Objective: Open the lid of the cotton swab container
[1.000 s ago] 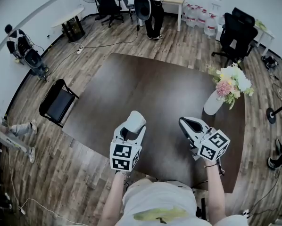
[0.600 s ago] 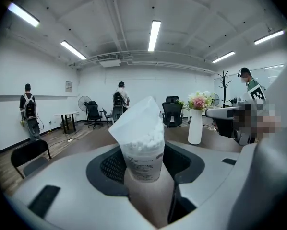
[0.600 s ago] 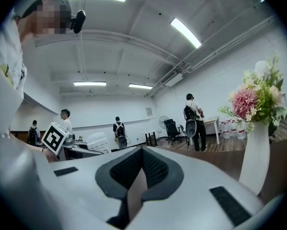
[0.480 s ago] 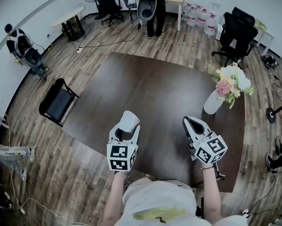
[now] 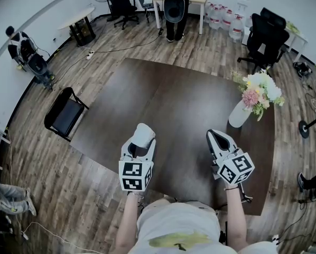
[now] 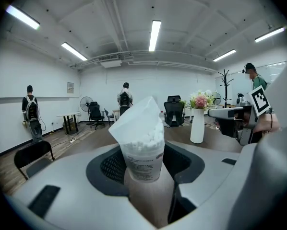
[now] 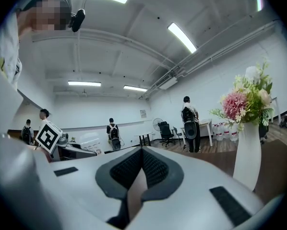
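One dark table (image 5: 189, 99) fills the centre of the head view and stands on a wood-plank floor (image 5: 52, 168). Black office chairs (image 5: 266, 33) sit at the upper right, and a folding chair (image 5: 65, 115) stands off the table's left edge. A person (image 5: 174, 9) stands at the top centre of the frame. Near the table's right edge stands a white vase (image 5: 238, 116) of pink and white flowers (image 5: 261, 91).

Low in the frame, the person's forearms hold both grippers over the table's near part, well apart from each other. The left gripper (image 5: 140, 148), lower centre-left, has its fingers spread wide and clasping the cotton swab container (image 6: 143, 152). That container is a clear tub with a printed label, standing upright between the jaws with white swab heads showing through its wall. Its white lid (image 6: 136, 116) rises at a slant above the swabs.

The right gripper (image 5: 215, 137), lower centre-right, has its fingers pressed together with nothing between them. The right gripper view shows its dark ribbed pads (image 7: 155, 166) meeting at the tip.
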